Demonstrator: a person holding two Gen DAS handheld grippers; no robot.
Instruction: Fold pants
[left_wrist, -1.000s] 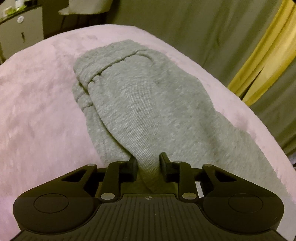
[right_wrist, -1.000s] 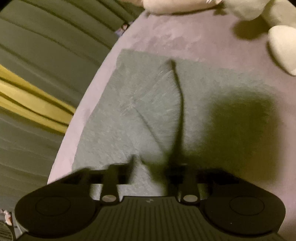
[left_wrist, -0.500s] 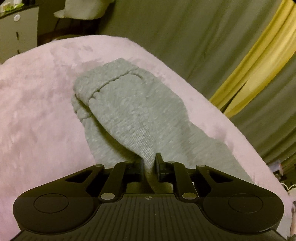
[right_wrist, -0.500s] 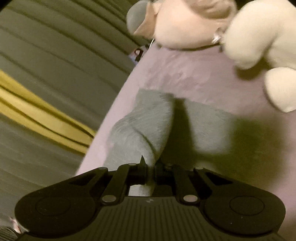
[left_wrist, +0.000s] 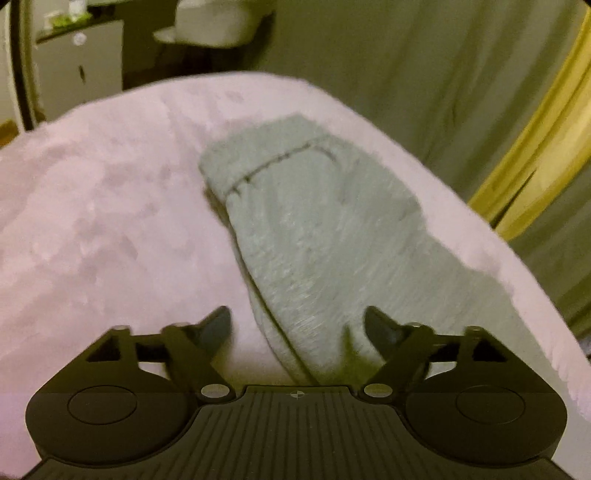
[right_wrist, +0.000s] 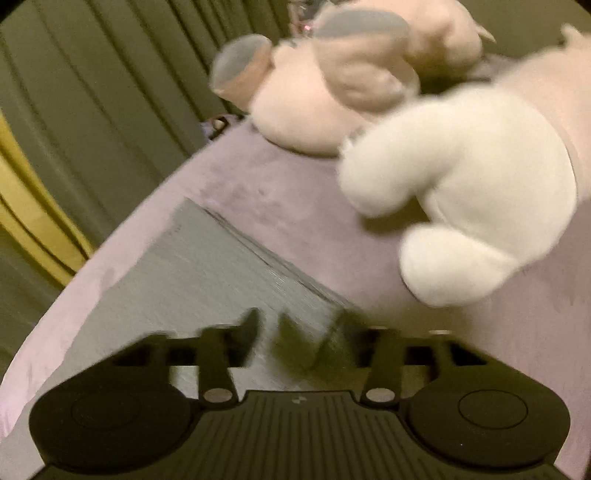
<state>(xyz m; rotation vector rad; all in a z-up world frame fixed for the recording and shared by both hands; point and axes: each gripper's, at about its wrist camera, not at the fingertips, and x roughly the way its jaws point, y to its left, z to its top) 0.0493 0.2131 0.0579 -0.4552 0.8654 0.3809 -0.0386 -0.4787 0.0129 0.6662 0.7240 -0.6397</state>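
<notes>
Pants (left_wrist: 325, 229), grey, flat on pink bed (left_wrist: 110, 229), cuffed end far, near end bunched between the left tool's fingers. Left tool (left_wrist: 297, 325) released: jaws just opened wide, cloth between them but not pressed by either pad. Likely let go on purpose, so the lifted fold settles onto the lower layer. Half a second ago clenched on a raised ridge of that cloth; now ridge slumped, no pinch.

Farther right, folded edge of pants (right_wrist: 207, 266) straight across bed (right_wrist: 280, 192), close to the curtain-side edge. Right tool (right_wrist: 295, 325) likewise released, jaws just opened, blurred, cloth below and nothing gripped. Half a second ago shut on a hump of fabric; now hump gone, layer flat. White plush (right_wrist: 472, 206) and pink plush (right_wrist: 332, 92) far right, larger in view than before, clear of the pants.
</notes>
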